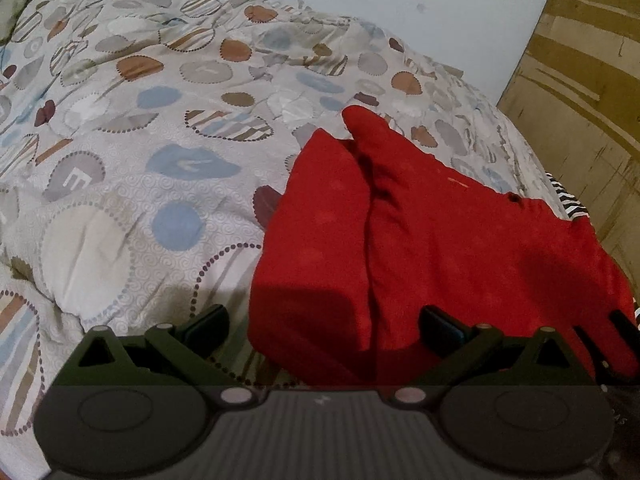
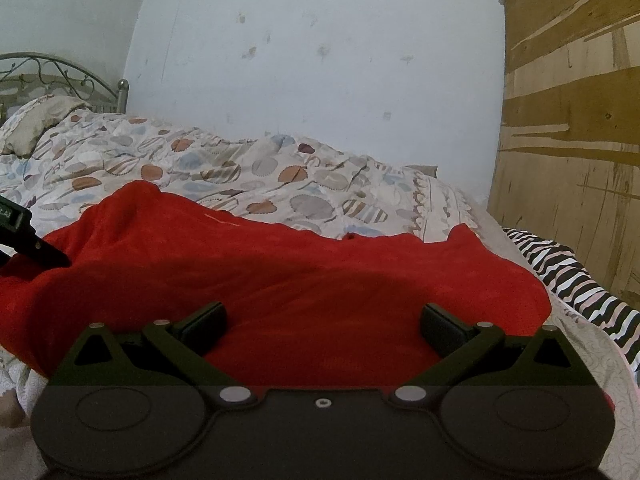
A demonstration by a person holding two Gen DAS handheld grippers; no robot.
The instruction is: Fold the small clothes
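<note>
One red garment (image 1: 420, 240) lies on the bed's patterned quilt (image 1: 140, 140), one striped cloth (image 2: 580, 280) beside it. Two tongs, left (image 1: 324, 322) and right (image 2: 324, 322), hover low over it, both spread wide, gripping nothing.

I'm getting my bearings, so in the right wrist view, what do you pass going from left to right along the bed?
Metal headboard → pillow → red garment, spread on the patterned bedspread → zebra-striped cloth → wooden panel.
</note>
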